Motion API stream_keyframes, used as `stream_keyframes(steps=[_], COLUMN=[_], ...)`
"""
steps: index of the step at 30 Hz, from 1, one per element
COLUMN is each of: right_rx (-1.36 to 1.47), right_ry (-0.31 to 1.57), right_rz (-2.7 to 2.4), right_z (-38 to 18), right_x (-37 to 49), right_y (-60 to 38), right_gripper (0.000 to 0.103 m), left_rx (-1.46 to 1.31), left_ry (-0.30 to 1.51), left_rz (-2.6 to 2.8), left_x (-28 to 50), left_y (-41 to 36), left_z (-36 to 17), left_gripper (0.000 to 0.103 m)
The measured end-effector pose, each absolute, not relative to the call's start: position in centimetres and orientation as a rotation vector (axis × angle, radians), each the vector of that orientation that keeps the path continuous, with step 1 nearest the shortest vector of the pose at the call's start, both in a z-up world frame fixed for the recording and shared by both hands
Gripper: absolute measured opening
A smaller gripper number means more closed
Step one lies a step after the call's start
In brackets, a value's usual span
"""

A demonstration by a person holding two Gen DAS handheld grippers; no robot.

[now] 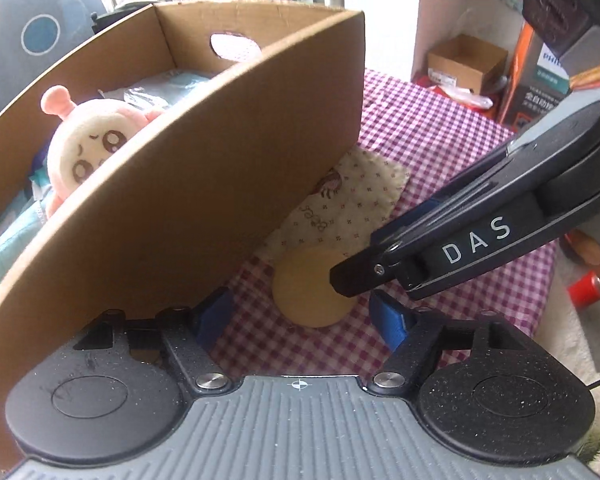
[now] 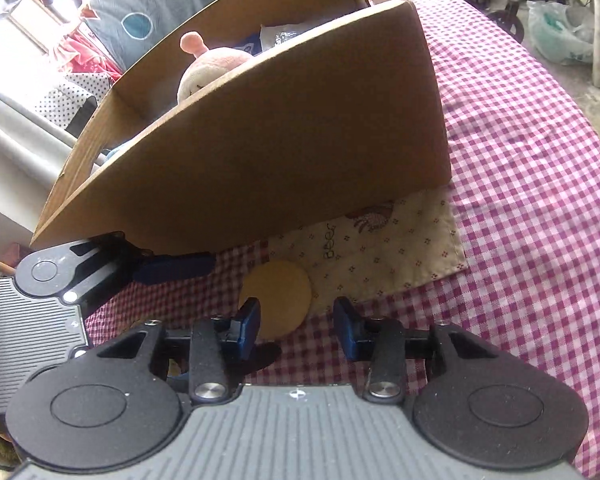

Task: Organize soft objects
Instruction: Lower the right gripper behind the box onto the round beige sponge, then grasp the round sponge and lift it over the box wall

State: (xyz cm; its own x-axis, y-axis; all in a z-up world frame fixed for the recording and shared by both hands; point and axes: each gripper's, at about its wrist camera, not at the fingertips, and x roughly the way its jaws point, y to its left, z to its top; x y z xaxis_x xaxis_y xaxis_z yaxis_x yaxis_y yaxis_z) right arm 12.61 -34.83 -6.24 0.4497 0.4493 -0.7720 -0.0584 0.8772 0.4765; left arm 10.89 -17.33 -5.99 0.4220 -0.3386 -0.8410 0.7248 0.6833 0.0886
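A round tan soft pad [image 1: 304, 292] lies flat on the checked tablecloth [image 1: 440, 136], just in front of the cardboard box [image 1: 204, 200]. My left gripper [image 1: 304, 318] hovers low over it, jaws open, the pad lying between and beyond its blue fingers without touching them. My right gripper [image 2: 298, 328] is also open. Its left pad overlaps the pad's [image 2: 278, 300] edge, and its tip [image 1: 352, 278] reaches over the pad from the right. A floral cloth pouch [image 2: 384, 256] lies partly under the box [image 2: 260, 140]. A pink plush toy [image 1: 84, 144] sits inside the box.
The box wall rises close on the left of both grippers. One blue finger [image 2: 172, 270] of the left gripper lies along its base. A small carton [image 1: 466, 62] and other clutter stand beyond the table's far edge. Checked cloth stretches away to the right [image 2: 520, 160].
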Motion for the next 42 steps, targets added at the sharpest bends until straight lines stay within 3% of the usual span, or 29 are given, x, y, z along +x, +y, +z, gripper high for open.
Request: stream_keyframes(steps=[12, 22, 24, 25, 28, 42], right_rx=[0.468, 0.681, 0.696, 0.693, 0.671, 0.440], right_ry=[1.069, 1.107, 1.103, 1.098, 1.071, 0.790], right_rz=[0.375, 0.405, 0.405, 0.404, 0.402, 0.542], right_z=[-6.6, -8.0, -8.1, -8.1, -7.6, 5.6], right_x=[13.7, 14.5, 14.6, 14.6, 14.2, 10.1], right_y=[-35.7, -37.9, -38.0, -38.0, -37.7, -34.9], right_gripper=[0.042, 0.042, 0.038, 0.026, 0.019, 0.016], left_rx=[0.407, 0.273, 0.268, 0.269, 0.265, 0.244], left_ry=[0.952, 0.967, 0.963, 0.962, 0.959, 0.661], left_rz=[-0.730, -0.767, -0.765, -0.764, -0.767, -0.769], left_x=[12.3, 13.2, 13.1, 13.1, 12.9, 8.1], left_y=[-17.4, -15.4, -15.3, -15.2, -15.2, -11.5], left_z=[-6.9, -6.2, -6.1, -6.0, -5.8, 4.0], left_gripper=[0.046, 0.043, 0.043, 0.042, 0.042, 0.042])
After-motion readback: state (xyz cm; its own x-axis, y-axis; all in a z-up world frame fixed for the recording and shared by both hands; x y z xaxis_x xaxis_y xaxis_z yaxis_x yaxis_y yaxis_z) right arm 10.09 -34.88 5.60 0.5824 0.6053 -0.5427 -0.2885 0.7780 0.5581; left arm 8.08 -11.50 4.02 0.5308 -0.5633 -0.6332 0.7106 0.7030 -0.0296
